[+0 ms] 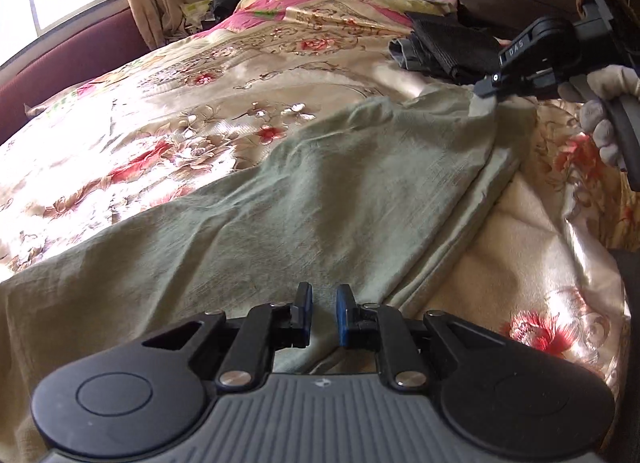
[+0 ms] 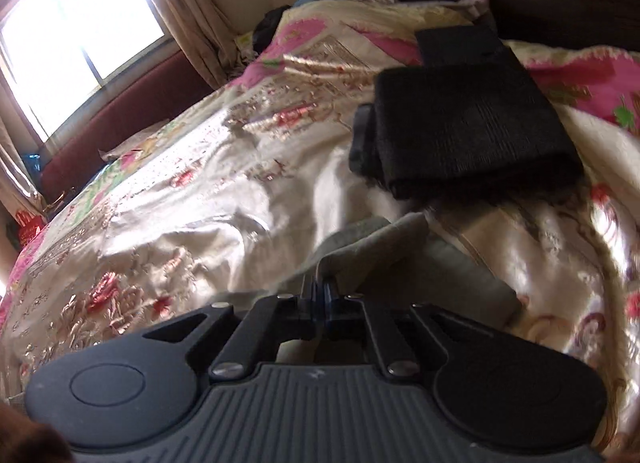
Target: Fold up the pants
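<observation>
1. The pants point(image 1: 304, 199), a pale green garment, are lying spread over the flowered bedspread point(image 1: 168, 103), filling the centre and lower left of the left wrist view and running up toward the upper right of that frame.
2. The right tongs point(image 1: 486, 93) are reaching in from the upper right of the left wrist view, and a gloved hand point(image 1: 600, 119) is gripping their handle. In the right wrist view their pads are pressing together on a bunched corner of the green cloth, at the lower centre of the frame.
3. The left tongs point(image 1: 323, 313) are showing at the bottom centre of their own view, drawn in narrow with a slim gap between the blue pads point(image 1: 306, 309). The cloth is lying under them, but whether any is pinched is not clear.
4. The fabric is looking thin, soft and light. It is likely to sag and crease rather than hold a shape, so hems and corners are the best places to take hold.
5. A stack of dark folded clothes point(image 2: 468, 131) is sitting in the upper right of the right wrist view, near the held corner.
</observation>
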Available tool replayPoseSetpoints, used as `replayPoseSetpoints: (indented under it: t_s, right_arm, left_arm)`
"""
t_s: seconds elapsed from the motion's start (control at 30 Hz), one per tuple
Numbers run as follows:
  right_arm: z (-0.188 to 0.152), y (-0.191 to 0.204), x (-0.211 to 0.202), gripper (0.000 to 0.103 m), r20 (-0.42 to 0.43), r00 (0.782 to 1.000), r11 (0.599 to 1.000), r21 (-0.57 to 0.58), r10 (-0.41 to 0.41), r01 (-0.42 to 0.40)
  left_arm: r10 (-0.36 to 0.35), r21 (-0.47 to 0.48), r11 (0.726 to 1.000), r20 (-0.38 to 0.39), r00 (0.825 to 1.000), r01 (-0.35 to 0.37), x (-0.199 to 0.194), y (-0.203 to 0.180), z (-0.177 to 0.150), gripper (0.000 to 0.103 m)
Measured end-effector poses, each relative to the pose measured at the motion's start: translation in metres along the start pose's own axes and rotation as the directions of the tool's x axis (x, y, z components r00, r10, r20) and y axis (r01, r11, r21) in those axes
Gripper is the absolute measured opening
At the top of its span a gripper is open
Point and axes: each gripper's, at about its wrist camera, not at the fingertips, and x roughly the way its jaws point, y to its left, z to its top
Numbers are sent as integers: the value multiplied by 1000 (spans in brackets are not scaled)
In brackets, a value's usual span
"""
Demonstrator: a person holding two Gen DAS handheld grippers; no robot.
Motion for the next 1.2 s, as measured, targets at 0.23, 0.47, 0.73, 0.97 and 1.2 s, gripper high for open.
replayPoseSetpoints:
  t_s: [0.23,0.47,0.73,0.97,1.2]
  right_arm:
    - [-14,-40,18,13,-4,997,973,217,83,-80]
    - [-2,-51,11,3,48,993,960,254,111,-120]
    - [-3,-62,-14,9,78,984,969,179,161,-173]
    - [-17,-90,2,16,25,990,932,334,139,-139]
    - [-4,-89,-1,3,56,995,944,317,81,-95]
  left_arm:
    - [9,40,999,-35,999,-8,1,-14,8,30]
    - [7,68,998,-32,999,-5,3,-26,15,30]
    - [-28,91,995,-33,999,31,1,-41,17,30]
    - [-24,121,992,-54,998,30,0,-45,11,31]
    - [-30,110,993,-54,998,36,3,-44,10,31]
